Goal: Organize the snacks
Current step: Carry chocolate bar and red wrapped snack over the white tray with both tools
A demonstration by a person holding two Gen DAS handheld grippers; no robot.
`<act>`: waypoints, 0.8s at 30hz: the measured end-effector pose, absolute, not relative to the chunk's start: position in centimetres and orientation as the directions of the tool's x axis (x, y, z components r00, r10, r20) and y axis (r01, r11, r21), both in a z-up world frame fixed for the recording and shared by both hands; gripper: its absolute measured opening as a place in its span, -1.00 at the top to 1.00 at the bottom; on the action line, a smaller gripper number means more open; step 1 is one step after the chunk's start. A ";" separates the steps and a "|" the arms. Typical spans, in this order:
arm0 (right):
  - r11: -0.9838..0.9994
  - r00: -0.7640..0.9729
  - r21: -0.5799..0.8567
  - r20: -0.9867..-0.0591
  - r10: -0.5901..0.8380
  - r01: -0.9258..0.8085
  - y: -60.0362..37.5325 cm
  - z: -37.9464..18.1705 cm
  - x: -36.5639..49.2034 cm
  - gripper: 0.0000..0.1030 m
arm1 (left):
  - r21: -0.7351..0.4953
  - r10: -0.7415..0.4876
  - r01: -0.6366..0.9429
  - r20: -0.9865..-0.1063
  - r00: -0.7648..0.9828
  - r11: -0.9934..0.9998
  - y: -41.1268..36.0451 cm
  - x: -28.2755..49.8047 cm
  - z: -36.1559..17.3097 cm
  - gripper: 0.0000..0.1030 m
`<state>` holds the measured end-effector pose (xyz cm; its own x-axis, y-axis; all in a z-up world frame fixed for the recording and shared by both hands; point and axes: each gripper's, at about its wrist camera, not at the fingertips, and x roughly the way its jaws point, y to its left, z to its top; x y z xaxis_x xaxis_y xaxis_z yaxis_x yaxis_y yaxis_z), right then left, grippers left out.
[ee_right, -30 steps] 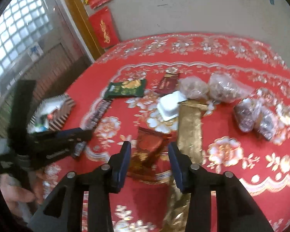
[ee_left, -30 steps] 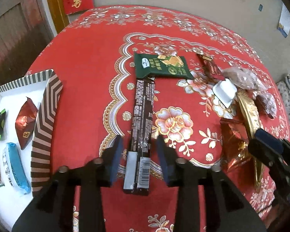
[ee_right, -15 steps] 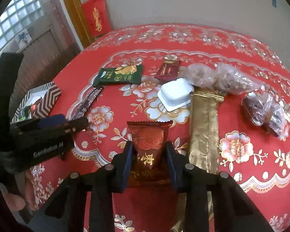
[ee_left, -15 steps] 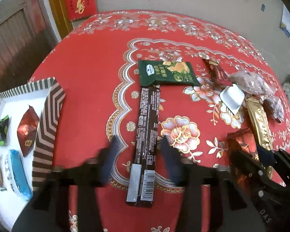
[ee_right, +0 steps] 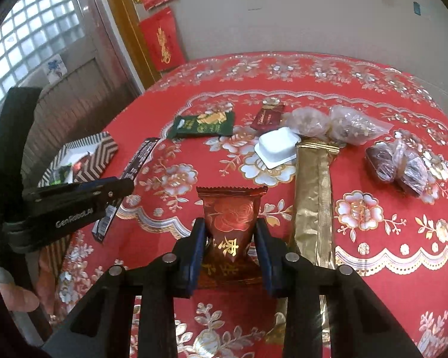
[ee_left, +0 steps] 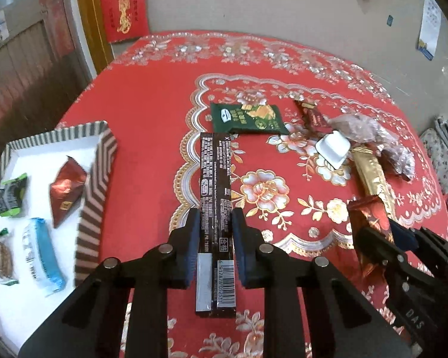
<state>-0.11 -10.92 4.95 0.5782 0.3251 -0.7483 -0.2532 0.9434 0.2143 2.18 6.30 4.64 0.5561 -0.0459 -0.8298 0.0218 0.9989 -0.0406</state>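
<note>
My left gripper (ee_left: 215, 221) is shut on a long dark brown snack bar (ee_left: 215, 179) and holds it just above the red tablecloth; it also shows in the right wrist view (ee_right: 137, 161). My right gripper (ee_right: 230, 232) is shut on a red rose-printed snack packet (ee_right: 231, 217), also seen at the right of the left wrist view (ee_left: 370, 211). A striped tray (ee_left: 97, 179) at the left holds a red packet (ee_left: 65, 191), a blue packet (ee_left: 40, 253) and a green one (ee_left: 12, 195).
On the cloth lie a green packet (ee_left: 248, 117), a small dark red packet (ee_left: 312, 115), a white plastic cup (ee_left: 333, 149), a long gold packet (ee_right: 313, 205) and clear bags of nuts and dates (ee_right: 349, 125). A wall stands behind the table.
Both grippers closed: the left on the brown bar, the right on the red packet. Both views have risen and pulled back a little from the table.
</note>
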 end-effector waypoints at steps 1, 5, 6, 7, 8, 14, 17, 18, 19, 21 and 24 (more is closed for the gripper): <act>0.943 0.583 0.217 -0.744 0.327 -0.251 -11.0 5.2 -0.3 0.36 | -0.038 -0.043 0.021 -0.824 0.565 0.999 6.3 1.8 5.0 0.63; 0.942 0.599 0.225 -0.728 0.333 -0.250 -11.0 6.2 -1.1 0.36 | -0.037 -0.044 0.025 -0.813 0.581 0.999 6.5 0.8 5.6 0.63; 0.942 0.605 0.225 -0.723 0.333 -0.250 -10.9 6.6 -1.3 0.36 | -0.036 -0.044 0.025 -0.810 0.585 0.999 6.5 0.5 5.7 0.63; 0.942 0.608 0.224 -0.720 0.334 -0.251 -10.9 6.8 -1.5 0.36 | -0.036 -0.043 0.024 -0.806 0.590 0.999 6.5 0.2 5.9 0.63; 0.942 0.613 0.223 -0.716 0.334 -0.253 -10.7 7.1 -1.7 0.36 | -0.035 -0.043 0.025 -0.803 0.594 0.999 6.5 0.1 6.1 0.63; 0.940 0.635 0.209 -0.696 0.337 -0.270 -9.6 8.7 -2.4 0.36 | -0.025 -0.036 0.027 -0.778 0.627 0.999 6.8 -1.2 7.8 0.63; 0.939 0.644 0.200 -0.686 0.339 -0.281 -8.9 9.4 -2.7 0.36 | -0.022 -0.031 0.022 -0.767 0.641 1.000 7.3 -1.6 8.6 0.63; 0.938 0.646 0.198 -0.683 0.341 -0.286 -8.6 9.7 -2.8 0.36 | -0.022 -0.030 0.020 -0.764 0.645 1.000 7.4 -1.7 8.7 0.63; 0.937 0.647 0.197 -0.681 0.343 -0.290 -8.3 9.9 -2.9 0.36 | -0.022 -0.028 0.018 -0.761 0.649 1.000 7.6 -1.9 9.0 0.63; 0.934 0.649 0.192 -0.677 0.348 -0.300 -7.8 10.2 -3.0 0.36 | -0.021 -0.024 0.012 -0.754 0.657 1.000 8.1 -2.2 9.4 0.63; 0.931 0.651 0.187 -0.671 0.355 -0.315 -6.7 10.8 -3.2 0.36 | -0.019 -0.016 0.002 -0.745 0.667 1.000 8.9 -2.6 10.0 0.63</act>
<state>-3.20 -6.70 10.76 0.6511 0.3551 -0.6708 -0.3150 0.9305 0.1869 -2.61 8.91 9.95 0.6671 -0.0156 -0.7448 0.0024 0.9998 -0.0188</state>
